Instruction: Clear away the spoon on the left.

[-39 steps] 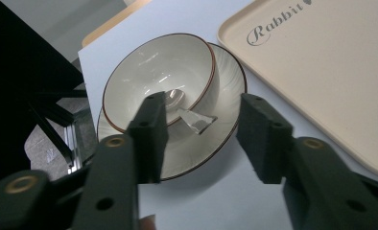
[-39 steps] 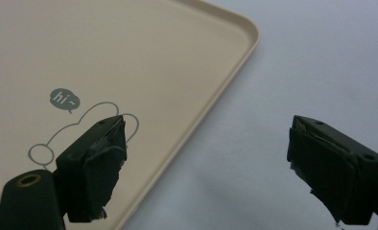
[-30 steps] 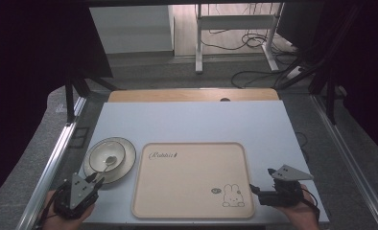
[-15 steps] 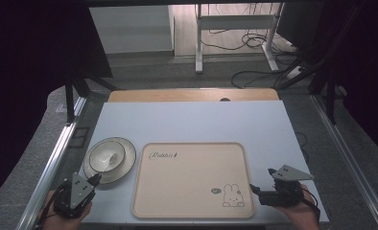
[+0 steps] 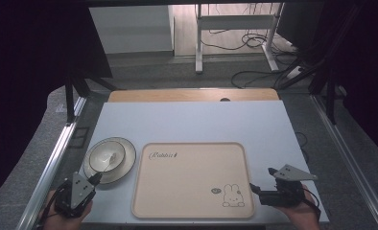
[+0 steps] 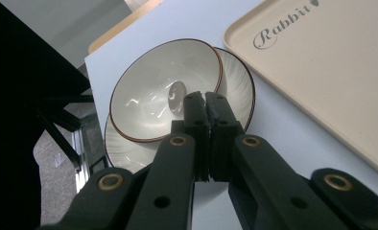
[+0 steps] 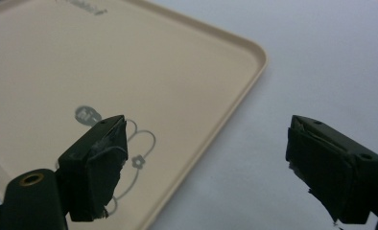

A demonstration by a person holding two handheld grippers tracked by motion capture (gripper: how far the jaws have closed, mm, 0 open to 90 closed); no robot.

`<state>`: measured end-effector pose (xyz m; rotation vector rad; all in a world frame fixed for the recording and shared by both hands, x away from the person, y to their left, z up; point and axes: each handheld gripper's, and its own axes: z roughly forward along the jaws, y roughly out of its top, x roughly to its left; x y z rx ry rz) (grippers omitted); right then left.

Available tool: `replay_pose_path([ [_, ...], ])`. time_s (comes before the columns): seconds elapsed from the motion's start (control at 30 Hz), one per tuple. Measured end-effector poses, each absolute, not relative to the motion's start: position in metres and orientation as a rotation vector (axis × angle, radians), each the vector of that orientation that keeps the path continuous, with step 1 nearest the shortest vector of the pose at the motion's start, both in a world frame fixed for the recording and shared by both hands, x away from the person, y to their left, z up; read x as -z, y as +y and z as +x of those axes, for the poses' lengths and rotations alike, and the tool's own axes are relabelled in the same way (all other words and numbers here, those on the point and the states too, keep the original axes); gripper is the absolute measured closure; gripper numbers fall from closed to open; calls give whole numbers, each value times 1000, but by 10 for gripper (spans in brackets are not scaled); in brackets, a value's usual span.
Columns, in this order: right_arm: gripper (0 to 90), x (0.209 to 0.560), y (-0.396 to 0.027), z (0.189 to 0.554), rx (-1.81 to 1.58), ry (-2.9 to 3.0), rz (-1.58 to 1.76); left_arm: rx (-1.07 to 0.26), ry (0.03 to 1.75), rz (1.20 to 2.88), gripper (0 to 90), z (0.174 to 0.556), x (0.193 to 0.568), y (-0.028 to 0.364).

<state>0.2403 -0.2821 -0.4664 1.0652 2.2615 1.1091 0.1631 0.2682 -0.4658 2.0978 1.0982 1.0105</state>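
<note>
the left claw [image 6: 202,103] has just squeezed shut on nothing. the bowl [image 6: 165,88] sits on its plate [image 6: 235,79] right ahead of it, left of the tray [image 5: 192,179]. the right claw [image 7: 206,165] gapes empty, far off.

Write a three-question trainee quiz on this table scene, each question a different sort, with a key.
1. True or false: the bowl sits on the plate.
2. Which gripper has its jaws apart? A) left gripper B) right gripper
3. Fill in: the rabbit drawing is on the ____.

Key:
1. True. The bowl rests on the plate, left of the tray.
2. B. The right gripper's jaws stand wide over the tray's corner and the table; the left gripper's jaws have just closed, with nothing between them.
3. tray
</note>
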Motion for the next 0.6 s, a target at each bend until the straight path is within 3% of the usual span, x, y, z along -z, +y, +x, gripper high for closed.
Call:
replay_pose_path([
  [0.6, 171, 441, -260, 234, -1170, 2198, 1065, -1014, 1103, 2076, 898, 165, 465, 271],
])
